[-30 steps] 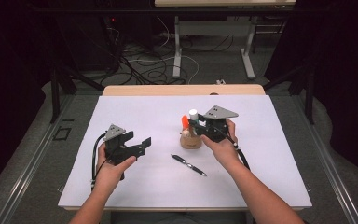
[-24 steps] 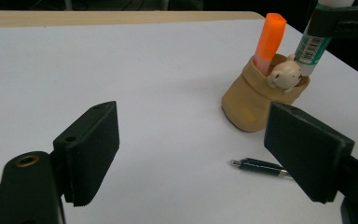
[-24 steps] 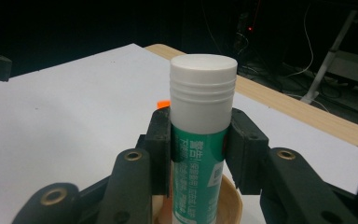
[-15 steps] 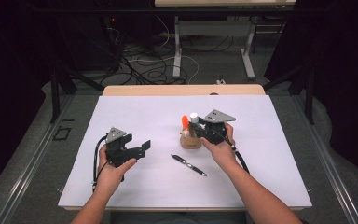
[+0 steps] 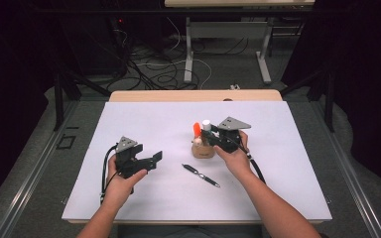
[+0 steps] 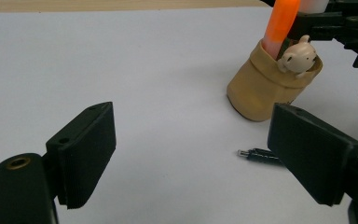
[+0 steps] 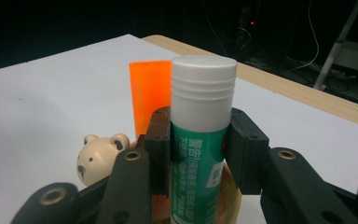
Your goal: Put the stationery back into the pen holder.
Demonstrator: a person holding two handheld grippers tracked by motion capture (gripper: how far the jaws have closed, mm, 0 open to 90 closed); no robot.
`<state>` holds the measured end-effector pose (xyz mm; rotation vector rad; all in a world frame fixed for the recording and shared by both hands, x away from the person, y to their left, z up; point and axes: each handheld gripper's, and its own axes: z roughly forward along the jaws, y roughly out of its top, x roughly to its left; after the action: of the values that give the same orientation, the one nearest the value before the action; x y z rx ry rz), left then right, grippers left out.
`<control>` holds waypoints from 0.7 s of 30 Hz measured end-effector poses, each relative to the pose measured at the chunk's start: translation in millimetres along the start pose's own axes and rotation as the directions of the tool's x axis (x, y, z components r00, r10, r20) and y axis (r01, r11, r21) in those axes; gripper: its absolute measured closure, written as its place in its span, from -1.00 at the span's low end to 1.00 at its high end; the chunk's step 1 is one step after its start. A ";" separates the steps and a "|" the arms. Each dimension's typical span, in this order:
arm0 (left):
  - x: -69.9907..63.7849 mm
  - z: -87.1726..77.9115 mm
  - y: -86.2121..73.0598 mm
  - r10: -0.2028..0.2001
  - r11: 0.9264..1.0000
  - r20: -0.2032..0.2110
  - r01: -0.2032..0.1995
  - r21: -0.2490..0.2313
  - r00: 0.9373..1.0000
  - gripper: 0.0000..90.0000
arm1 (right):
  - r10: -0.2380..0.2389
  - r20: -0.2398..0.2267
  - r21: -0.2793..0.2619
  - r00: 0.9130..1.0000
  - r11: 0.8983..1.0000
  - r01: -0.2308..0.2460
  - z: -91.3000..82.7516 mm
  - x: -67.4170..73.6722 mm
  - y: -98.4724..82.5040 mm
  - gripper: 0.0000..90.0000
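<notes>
The right gripper [image 5: 213, 135] holds a tube [image 5: 206, 126] over the cup [image 5: 203, 148]; a pen [image 5: 201, 175] lies just before the cup, the left gripper [image 5: 146, 161] well left.

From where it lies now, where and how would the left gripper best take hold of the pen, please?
Probably at mid-barrel, coming straight down from above. The pen lies flat and free on the white table, slanted between the hands, so the jaws should close across its thin barrel, not along it. The left gripper is open and nearby; the right gripper holds the glue stick.
</notes>
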<state>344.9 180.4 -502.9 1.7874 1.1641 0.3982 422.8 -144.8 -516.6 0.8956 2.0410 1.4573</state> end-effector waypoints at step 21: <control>-1.3 0.9 -1.0 0.002 1.000 -0.001 -0.002 0.008 1.000 -0.66 | 0.072 -0.011 0.032 0.997 0.997 -0.071 -9.0 -3.0 -5.4 0.12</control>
<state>344.4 178.9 -503.9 1.7961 1.1660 0.3963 417.3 -153.9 -518.8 0.9840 2.0660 1.4749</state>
